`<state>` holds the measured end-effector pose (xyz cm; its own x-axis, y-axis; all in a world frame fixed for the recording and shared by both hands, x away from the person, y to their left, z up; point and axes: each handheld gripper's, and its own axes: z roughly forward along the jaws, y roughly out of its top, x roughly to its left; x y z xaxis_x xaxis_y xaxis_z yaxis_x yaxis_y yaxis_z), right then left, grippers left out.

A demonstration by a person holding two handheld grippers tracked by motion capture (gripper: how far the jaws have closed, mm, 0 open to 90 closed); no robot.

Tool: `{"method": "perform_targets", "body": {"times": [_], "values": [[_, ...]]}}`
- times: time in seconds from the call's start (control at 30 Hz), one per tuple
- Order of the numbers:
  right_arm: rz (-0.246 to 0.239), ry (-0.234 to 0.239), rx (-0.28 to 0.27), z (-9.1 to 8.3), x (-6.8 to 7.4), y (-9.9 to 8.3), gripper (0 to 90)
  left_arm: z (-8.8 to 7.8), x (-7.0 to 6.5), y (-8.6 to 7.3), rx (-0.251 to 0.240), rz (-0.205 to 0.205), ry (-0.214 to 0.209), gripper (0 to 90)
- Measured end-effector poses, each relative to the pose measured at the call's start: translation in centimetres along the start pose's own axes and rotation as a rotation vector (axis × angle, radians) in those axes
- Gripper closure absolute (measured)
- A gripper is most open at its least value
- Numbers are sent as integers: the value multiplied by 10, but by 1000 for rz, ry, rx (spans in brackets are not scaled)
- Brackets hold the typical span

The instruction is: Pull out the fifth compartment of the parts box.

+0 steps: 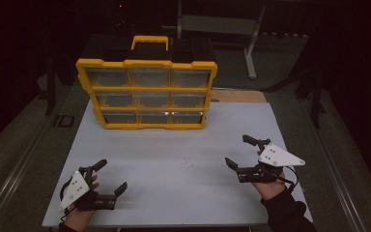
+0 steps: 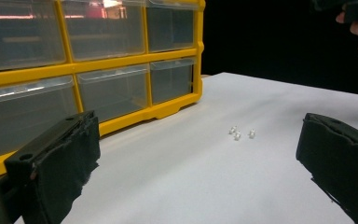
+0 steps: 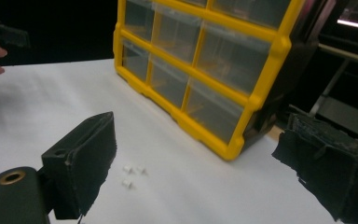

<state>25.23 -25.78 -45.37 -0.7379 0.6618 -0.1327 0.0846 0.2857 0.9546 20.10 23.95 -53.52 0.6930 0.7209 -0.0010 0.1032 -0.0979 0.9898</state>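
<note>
**Small white parts lie loose between two open grippers**

The small white parts (image 1: 188, 163) sit on the bare white worktop (image 1: 174, 145), a little nearer its front edge than its far edge and roughly midway between its left and right edges. In the left gripper view we count three of them (image 2: 240, 133), close together, two nearly touching and the third just beside them. In the right gripper view (image 3: 133, 175) they form a loose cluster of three as well. What kind of part they are we cannot tell; they are too small.

We hold the left gripper (image 1: 109, 176) near the front left corner of the worktop. Its jaws stand wide apart and hold nothing; the parts lie well ahead of it, seen through the gap between the jaws.

We hold the right gripper (image 1: 239, 151) toward the right edge, a little farther from the front edge than the left one. Its jaws are also spread wide and empty. The parts lie near it, off toward the middle of the worktop, and it touches none of them.

A yellow drawer cabinet (image 1: 147, 92) stands upright at the far edge of the worktop, left of centre, with a yellow handle on top. It has nine clear drawers in three rows of three, all pushed in. The parts lie well apart from it.
</note>
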Motion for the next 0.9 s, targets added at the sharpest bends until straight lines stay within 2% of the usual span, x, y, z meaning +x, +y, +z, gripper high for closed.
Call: {"method": "perform_targets", "body": {"times": [0.27,0.67,0.9], "values": [[-49,24,-3,16,-6,24,99,0,0,0,3,4,-2,0],[-57,58,-4,42,-10,45,99,0,0,0,1,6,-6,0],[-115,67,-13,60,-8,67,98,0,0,0,1,6,-7,0]]}}
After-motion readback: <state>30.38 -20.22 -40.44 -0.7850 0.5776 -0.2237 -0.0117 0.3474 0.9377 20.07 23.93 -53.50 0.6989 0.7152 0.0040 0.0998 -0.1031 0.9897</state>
